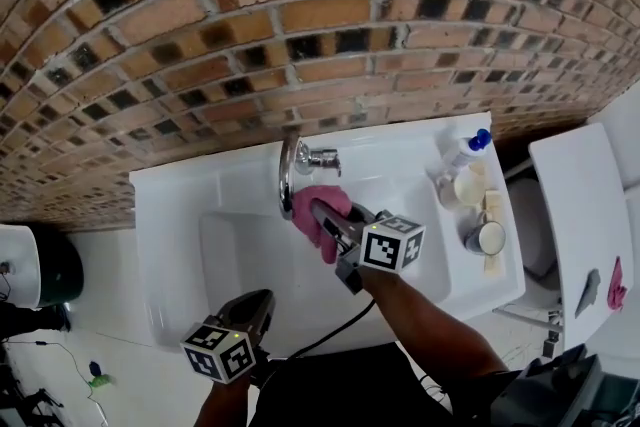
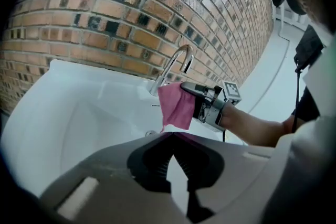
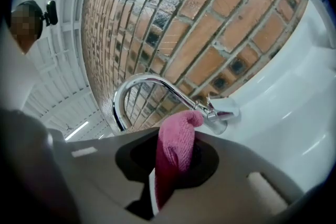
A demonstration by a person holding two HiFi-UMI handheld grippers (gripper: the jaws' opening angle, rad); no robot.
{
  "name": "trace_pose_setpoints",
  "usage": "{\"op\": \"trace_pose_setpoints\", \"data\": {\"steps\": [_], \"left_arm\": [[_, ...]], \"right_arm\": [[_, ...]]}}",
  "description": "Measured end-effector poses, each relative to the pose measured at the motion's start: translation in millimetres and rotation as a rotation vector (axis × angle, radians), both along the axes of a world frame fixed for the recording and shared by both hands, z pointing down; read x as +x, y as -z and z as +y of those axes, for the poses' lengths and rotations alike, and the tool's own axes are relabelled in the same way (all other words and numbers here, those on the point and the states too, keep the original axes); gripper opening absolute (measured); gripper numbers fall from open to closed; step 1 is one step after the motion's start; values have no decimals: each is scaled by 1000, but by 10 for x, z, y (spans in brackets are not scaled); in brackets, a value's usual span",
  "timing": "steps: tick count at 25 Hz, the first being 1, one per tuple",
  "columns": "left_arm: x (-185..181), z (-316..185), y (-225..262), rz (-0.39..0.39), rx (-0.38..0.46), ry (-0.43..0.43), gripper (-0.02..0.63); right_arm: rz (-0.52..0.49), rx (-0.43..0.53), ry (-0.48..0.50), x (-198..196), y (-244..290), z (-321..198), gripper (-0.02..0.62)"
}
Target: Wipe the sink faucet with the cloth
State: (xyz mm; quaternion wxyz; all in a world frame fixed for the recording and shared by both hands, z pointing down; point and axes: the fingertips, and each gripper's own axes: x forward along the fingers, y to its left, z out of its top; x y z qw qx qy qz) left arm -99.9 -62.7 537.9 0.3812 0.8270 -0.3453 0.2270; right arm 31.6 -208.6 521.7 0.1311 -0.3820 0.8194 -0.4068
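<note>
R gripper [image 1: 325,215] pinches cloth [image 1: 305,217] at faucet's [image 1: 287,175] 5 o'clock. It's prob. soft, light, floppy, so hold bunched mid. L gripper [image 1: 262,300] closed, empty.

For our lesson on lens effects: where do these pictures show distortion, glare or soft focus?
Left gripper view: fisheye, the brick wall bows, corners go black. Right gripper view: same bowing, bright reflections along the faucet, the cloth near the lens looks slightly soft. Head view: mild curving, even light.

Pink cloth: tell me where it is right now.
Head view centre: the cloth is clamped in the right hand-held gripper, just right of the faucet, above the sink.
</note>
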Motion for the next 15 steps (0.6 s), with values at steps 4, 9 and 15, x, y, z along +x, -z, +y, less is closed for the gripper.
{"op": "trace_pose_setpoints", "data": {"steps": [4,9,15], "left_arm": [[-46,26,-12,-9,-4,33,5],[-161,87,-27,-31,-17,94,5],[-244,125,-68,-47,-37,152,5]], "right_arm": [[-67,-136,-62,34,-431,-216,44],[-156,-299,-153,150,-951,-544,44],[-280,-321,-219,217,-955,-778,44]]}}
